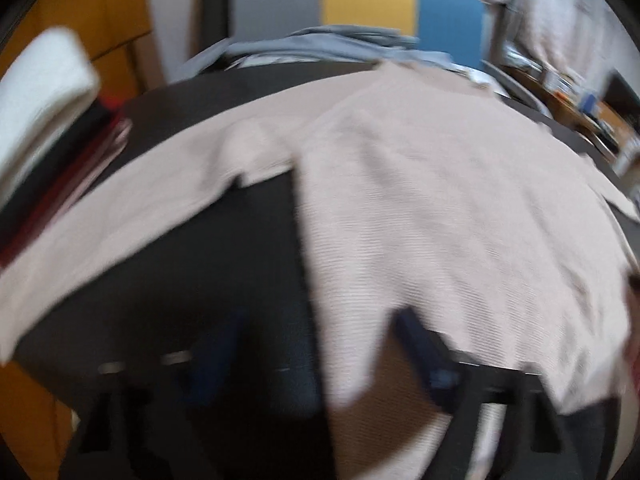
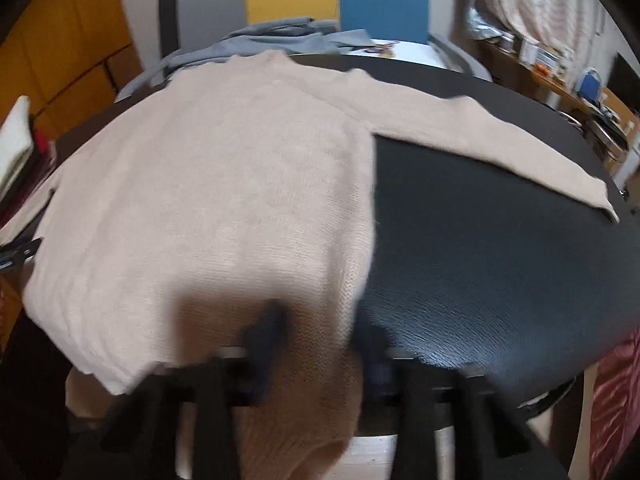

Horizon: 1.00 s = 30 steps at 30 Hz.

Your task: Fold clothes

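Sweater (image 2: 208,184): one, beige knit, spread flat on the dark table (image 2: 480,240); collar far, hem nearest the grippers and hanging over the near edge.
Long axis: body runs straight ahead from both grippers; one sleeve (image 2: 500,148) stretches ahead-right of the right gripper (image 2: 320,344).
Right gripper: fingers apart, hem corner between them; a firm grip cannot be confirmed.
Left gripper (image 1: 320,344): fingers apart, hem edge just inside its right finger.
Nearer: both equally close to the hem.
Beyond: grey garments (image 2: 280,36), one pile; chair (image 2: 340,0), one.
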Each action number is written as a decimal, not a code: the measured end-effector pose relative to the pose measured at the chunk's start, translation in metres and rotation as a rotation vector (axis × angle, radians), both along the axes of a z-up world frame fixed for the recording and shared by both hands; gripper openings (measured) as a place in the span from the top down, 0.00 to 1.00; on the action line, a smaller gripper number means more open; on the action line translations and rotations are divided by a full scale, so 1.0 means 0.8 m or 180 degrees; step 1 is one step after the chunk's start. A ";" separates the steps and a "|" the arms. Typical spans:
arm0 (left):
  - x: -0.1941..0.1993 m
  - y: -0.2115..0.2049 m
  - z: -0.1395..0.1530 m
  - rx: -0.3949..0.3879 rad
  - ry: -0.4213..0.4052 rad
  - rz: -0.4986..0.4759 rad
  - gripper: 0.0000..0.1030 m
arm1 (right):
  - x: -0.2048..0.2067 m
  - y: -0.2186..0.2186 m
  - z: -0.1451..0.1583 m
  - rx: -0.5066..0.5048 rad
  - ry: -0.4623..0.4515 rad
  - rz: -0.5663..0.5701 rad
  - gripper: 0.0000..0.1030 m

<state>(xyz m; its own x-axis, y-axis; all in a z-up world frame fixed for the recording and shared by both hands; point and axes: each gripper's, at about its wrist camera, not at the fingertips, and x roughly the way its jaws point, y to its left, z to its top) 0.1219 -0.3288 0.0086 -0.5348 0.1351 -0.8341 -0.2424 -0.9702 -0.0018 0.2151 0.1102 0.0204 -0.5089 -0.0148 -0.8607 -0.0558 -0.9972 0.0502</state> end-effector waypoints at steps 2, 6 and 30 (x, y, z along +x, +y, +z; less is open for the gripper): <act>-0.002 0.015 0.007 -0.0110 -0.0018 -0.0268 0.73 | -0.002 0.002 0.004 0.0024 -0.0034 -0.0035 0.91; -0.014 0.011 0.010 -0.0392 -0.0064 -0.0312 0.90 | 0.011 0.041 0.012 -0.0080 -0.0013 -0.0418 0.95; -0.182 0.171 0.020 -0.0246 0.0218 -0.0287 0.12 | -0.049 0.446 0.005 -0.1226 0.0355 -0.3148 0.62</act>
<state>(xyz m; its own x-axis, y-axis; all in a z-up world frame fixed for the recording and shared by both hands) -0.0238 -0.1923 0.0243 -0.5794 0.1220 -0.8059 -0.3256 -0.9411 0.0917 0.1760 0.4668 0.0247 -0.5194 0.1868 -0.8338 -0.8073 -0.4271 0.4072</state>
